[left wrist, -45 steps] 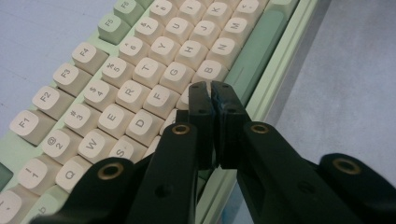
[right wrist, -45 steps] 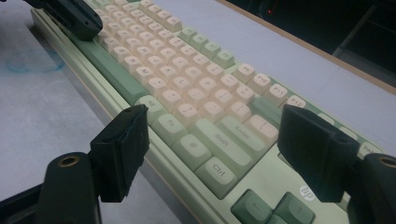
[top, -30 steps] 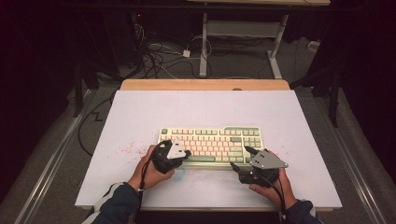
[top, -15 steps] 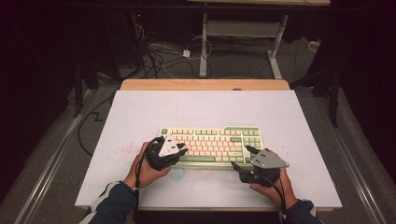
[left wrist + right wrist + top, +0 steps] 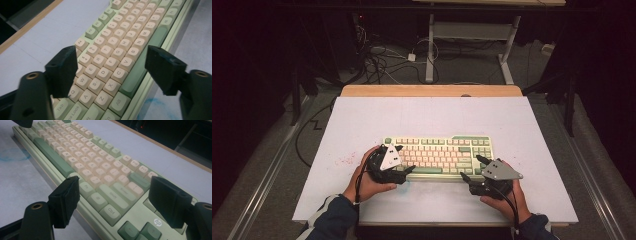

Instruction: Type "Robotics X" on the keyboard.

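High view: keyboard (image 5: 439, 156) sits just below frame centre on the white bench (image 5: 427, 117), long side across the frame. Left gripper (image 5: 401, 161) over its left end, jaws spread, one above the keys near the top rows, the other at the front edge. The hand (image 5: 364, 182) and the grey plate hide the leftmost keys. Right gripper (image 5: 473, 168) at the lower right corner of the keyboard, jaws apart; contact with the case can't be judged from up here. Faint red marks on the bench left of the keyboard.

Left gripper view: jaws wide, nothing clamped. Letter block and green spacebar (image 5: 147, 53) sit between them. Left jaw covers part of the number and Q rows; Tab and Caps Lock are cut off at the bottom edge. Blue smudge on the bench, lower right.

Right gripper view: jaws released, straddling the Ctrl/Shift corner and the HP logo (image 5: 157, 221). Arrow keys cut off at the bottom. Legends on the far keys are too blurred to read.
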A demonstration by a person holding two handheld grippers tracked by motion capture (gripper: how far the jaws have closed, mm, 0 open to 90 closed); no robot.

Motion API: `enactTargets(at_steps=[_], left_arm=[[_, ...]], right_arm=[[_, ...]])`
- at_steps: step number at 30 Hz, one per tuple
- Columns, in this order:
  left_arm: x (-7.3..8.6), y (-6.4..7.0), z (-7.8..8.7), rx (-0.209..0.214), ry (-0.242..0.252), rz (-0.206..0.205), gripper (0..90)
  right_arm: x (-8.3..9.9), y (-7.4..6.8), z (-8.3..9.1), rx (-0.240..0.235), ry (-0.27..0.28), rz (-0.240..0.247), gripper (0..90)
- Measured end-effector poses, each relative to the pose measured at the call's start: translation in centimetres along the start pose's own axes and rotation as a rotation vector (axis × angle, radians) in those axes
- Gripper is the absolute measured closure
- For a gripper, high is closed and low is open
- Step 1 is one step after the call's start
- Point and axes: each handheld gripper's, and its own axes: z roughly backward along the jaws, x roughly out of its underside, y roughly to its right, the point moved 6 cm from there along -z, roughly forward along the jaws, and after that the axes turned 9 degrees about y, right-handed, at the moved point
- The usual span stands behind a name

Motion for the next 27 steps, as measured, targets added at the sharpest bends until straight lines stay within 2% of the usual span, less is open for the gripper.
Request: enactTargets(at_steps=[7, 8, 9, 10, 12, 14, 15, 17, 21, 22, 23, 27], left_arm=[[0.2, -0.4, 0.6, 0.000, 0.007, -0.006, 16.7], [0.4, -0.8, 0.9, -0.014, 0.008, -0.018, 16.7], [0.4, -0.8, 0.9, -0.014, 0.008, -0.018, 16.7], [0.5, -1.3, 1.3, -0.031, 0.007, -0.013, 16.7], [0.6, -1.7, 1.7, -0.039, 0.001, -0.010, 16.7], [0.6, -1.8, 1.8, -0.043, 0.002, -0.007, 16.7], [0.5, -2.0, 2.0, -0.044, 0.003, -0.007, 16.7], [0.3, -2.3, 2.5, -0.048, 0.021, 0.005, 16.8], [0.6, -2.6, 3.3, -0.057, 0.026, -0.003, 17.5], [0.6, -2.6, 3.3, -0.057, 0.026, -0.003, 17.9], [0.7, -2.7, 3.5, -0.058, 0.027, -0.004, 18.1], [1.5, -3.3, 4.8, -0.084, 0.019, -0.009, 18.5]], right_arm=[[-0.1, 0.2, 0.2, -0.007, -0.001, -0.011, 31.4], [-0.1, 0.2, 0.3, -0.012, 0.001, -0.014, 32.9], [-0.1, 0.2, 0.3, -0.012, 0.001, -0.014, 32.9], [-0.2, 0.4, 0.5, -0.014, 0.003, -0.020, 33.7], [-0.3, 0.5, 0.7, -0.048, 0.014, -0.038, 35.7], [-0.3, 0.6, 0.7, -0.055, 0.010, -0.045, 37.3], [-0.3, 0.8, 0.9, -0.062, 0.012, -0.050, 44.4], [-0.4, 0.9, 1.0, -0.059, 0.006, -0.051, 49.3], [-0.5, 0.9, 1.1, -0.061, -0.013, -0.039, 64.0], [-0.5, 0.9, 1.1, -0.061, -0.013, -0.039, 64.0], [-0.5, 1.0, 1.1, -0.068, -0.023, -0.036, 71.3], [-0.6, 1.3, 0.9, -0.076, -0.029, -0.038, 84.3]])
